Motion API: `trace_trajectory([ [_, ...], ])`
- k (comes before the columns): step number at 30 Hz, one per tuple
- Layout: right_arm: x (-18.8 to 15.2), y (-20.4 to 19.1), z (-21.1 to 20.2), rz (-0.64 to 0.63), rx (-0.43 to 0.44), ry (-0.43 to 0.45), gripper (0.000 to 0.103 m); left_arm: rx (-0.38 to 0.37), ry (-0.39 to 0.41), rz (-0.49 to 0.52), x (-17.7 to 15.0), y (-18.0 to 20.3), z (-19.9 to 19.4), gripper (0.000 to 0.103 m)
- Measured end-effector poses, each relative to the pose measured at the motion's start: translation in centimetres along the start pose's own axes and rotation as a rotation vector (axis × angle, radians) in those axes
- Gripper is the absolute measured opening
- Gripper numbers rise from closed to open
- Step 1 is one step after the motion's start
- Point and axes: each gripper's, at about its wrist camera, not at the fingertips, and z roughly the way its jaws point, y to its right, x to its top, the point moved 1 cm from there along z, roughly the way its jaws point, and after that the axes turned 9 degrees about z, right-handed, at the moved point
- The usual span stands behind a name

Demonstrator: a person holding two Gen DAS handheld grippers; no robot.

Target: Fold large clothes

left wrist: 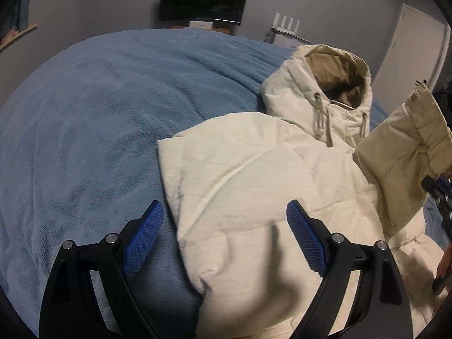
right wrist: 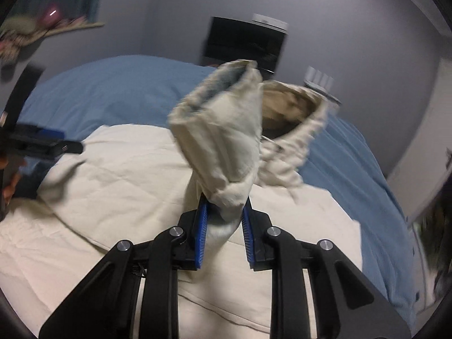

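Note:
A cream hooded jacket (left wrist: 254, 186) lies on the blue bed cover (left wrist: 84, 118), its hood (left wrist: 333, 84) toward the far side. Its near side is folded over the body. My left gripper (left wrist: 224, 220) is open and empty, just above the jacket's folded left edge. My right gripper (right wrist: 224, 212) is shut on the jacket's sleeve (right wrist: 223, 147) and holds the cuff up above the body (right wrist: 127, 175). The lifted sleeve also shows in the left wrist view (left wrist: 406, 147). The left gripper shows at the left edge of the right wrist view (right wrist: 42, 141).
The bed cover (right wrist: 353, 169) spreads around the jacket. A dark monitor (left wrist: 203, 1) stands beyond the bed's far edge, with a white router (left wrist: 285, 25) to its right. A white door (left wrist: 415, 45) is at the right.

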Motion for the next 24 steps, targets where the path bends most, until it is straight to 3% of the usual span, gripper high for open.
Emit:
trace_trajectory([
  [6, -1.2, 5.2, 1.2, 0.188, -0.004, -0.081, 0.02, -0.028, -0.022, 0.106, -0.1, 2.4, 0.6, 0.085],
  [11, -3.6, 9.7, 4.1, 0.446, 0.058, -0.233, 0.021, -0.017, -0.052, 0.161, -0.4, 3.5, 1.3, 0.085],
  [13, -4.6, 11.4, 4.5, 0.553, 0.117, -0.273, 0.035, -0.018, -0.055, 0.161, -0.5, 3.5, 1.4, 0.085],
  [16, -5.3, 13.3, 3.8, 0.626, 0.142, -0.256, 0.054, -0.022, -0.054, 0.151, -0.5, 3.2, 1.4, 0.085],
  [21, -5.4, 15.8, 4.2, 0.741, 0.182, -0.236, 0.054, -0.021, -0.054, 0.158, -0.4, 3.4, 1.5, 0.085],
  [24, -5.8, 16.9, 5.3, 0.782, 0.162, -0.233, 0.053, -0.019, -0.053, 0.174, -0.5, 3.7, 1.5, 0.085],
])
